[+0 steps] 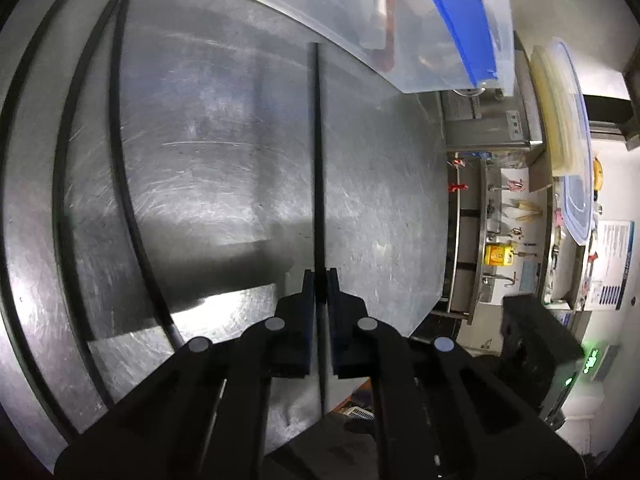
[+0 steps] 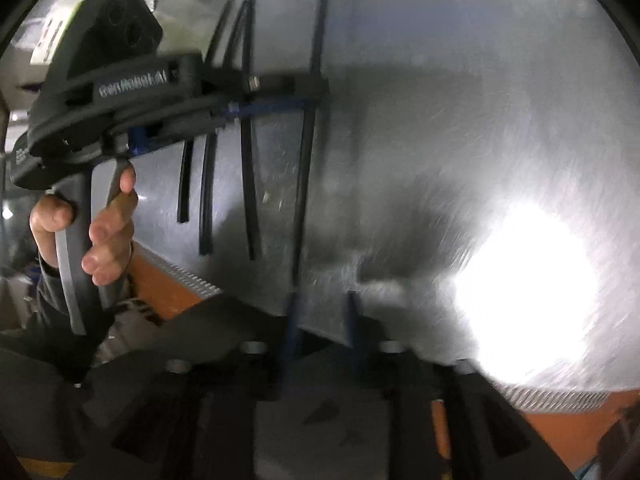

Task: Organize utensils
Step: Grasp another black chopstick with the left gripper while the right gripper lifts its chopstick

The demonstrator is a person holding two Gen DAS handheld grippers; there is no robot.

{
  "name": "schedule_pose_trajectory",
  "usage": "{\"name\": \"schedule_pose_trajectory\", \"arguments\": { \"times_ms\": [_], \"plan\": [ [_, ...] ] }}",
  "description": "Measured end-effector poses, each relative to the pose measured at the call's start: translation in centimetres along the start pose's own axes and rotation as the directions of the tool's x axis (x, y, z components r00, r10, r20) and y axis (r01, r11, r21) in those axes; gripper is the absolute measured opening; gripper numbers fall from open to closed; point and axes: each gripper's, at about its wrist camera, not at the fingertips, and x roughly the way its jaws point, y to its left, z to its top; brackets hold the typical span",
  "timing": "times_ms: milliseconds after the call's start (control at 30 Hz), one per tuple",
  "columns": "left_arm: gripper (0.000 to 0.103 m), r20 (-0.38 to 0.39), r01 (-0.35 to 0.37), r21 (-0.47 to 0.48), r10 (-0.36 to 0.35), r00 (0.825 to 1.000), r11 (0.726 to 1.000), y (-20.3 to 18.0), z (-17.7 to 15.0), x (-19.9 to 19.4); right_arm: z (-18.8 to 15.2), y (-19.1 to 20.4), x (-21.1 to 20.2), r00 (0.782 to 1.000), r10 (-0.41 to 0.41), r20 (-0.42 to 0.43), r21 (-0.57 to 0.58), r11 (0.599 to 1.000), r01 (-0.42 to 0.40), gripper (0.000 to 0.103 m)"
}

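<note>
My left gripper [image 1: 320,276] is shut on a long black chopstick [image 1: 318,152] that runs straight ahead over the steel table [image 1: 208,152]. Three more black chopsticks [image 1: 120,152] lie side by side on the table to its left. In the right wrist view the left gripper [image 2: 316,88] grips the same chopstick [image 2: 306,168] from the left, beside the other chopsticks [image 2: 248,184]. My right gripper [image 2: 322,300] is open and empty over the table's near edge, its blue-padded fingers [image 2: 294,316] blurred.
A clear plastic bin with a blue lid [image 1: 452,20] stands at the far side of the table. Stacked lidded containers [image 1: 568,128] and shelves with small items [image 1: 508,224] lie beyond the table's right edge. A bright glare [image 2: 528,288] marks the steel.
</note>
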Motion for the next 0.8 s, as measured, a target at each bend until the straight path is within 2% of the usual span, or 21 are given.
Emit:
{"name": "schedule_pose_trajectory", "arguments": {
  "times_ms": [33,100,200,267,300,333,367,433,533,633,733,800],
  "plan": [
    [0.005,0.000,0.006,0.013,-0.006,1.000,1.000,-0.2,0.0,0.0,0.3,0.1,-0.3,1.000,-0.016,0.018,-0.022,1.000,0.017,0.051],
    [0.005,-0.003,0.011,0.024,-0.011,1.000,1.000,-0.3,0.0,0.1,1.2,0.4,-0.4,0.999,-0.023,0.049,-0.048,0.999,0.025,0.051],
    [0.005,-0.010,0.026,0.031,-0.026,1.000,0.999,-0.4,0.0,0.2,3.2,-0.1,0.6,0.998,0.025,0.050,-0.032,0.999,-0.024,0.050],
    [0.005,-0.015,0.042,0.043,-0.042,0.999,0.998,-0.8,0.0,0.1,3.9,-0.4,1.5,0.998,0.048,0.036,-0.018,0.999,-0.048,0.033],
    [0.005,-0.016,0.046,0.050,-0.045,0.999,0.998,-0.9,-0.1,0.0,4.1,-0.7,1.9,0.998,0.063,0.031,-0.007,0.998,-0.063,0.013],
    [0.005,-0.019,0.049,0.057,-0.048,0.999,0.997,-1.2,-0.1,-0.1,4.1,-0.9,2.0,0.996,0.088,0.025,0.008,0.996,-0.088,0.008],
    [0.005,-0.019,0.045,0.065,-0.044,0.999,0.997,-1.5,-0.2,-0.3,4.0,-0.8,1.7,0.996,0.087,0.031,0.004,0.996,-0.087,0.008],
    [0.005,-0.018,0.061,0.088,-0.059,0.998,0.994,-2.4,-0.3,-1.3,3.2,-0.2,0.2,0.997,0.045,0.068,-0.042,0.998,-0.042,0.007],
    [0.005,-0.006,0.111,0.161,-0.111,0.994,0.981,-5.3,-0.6,-3.7,1.7,0.9,-3.7,0.991,0.047,0.127,-0.082,0.996,-0.037,0.007],
    [0.005,0.063,0.118,0.292,-0.142,0.988,0.949,-9.6,0.0,-7.5,1.6,2.3,-8.8,0.975,0.056,0.215,-0.123,0.992,-0.029,0.007],
    [0.006,0.158,0.070,0.412,-0.146,0.977,0.908,-13.7,3.2,-11.5,4.5,3.6,-14.2,0.950,0.056,0.307,-0.183,0.983,0.001,0.007],
    [0.006,0.202,0.042,0.431,-0.142,0.969,0.902,-15.2,6.7,-13.5,8.2,4.6,-17.4,0.930,0.039,0.365,-0.234,0.971,0.051,0.007]
  ]
}}
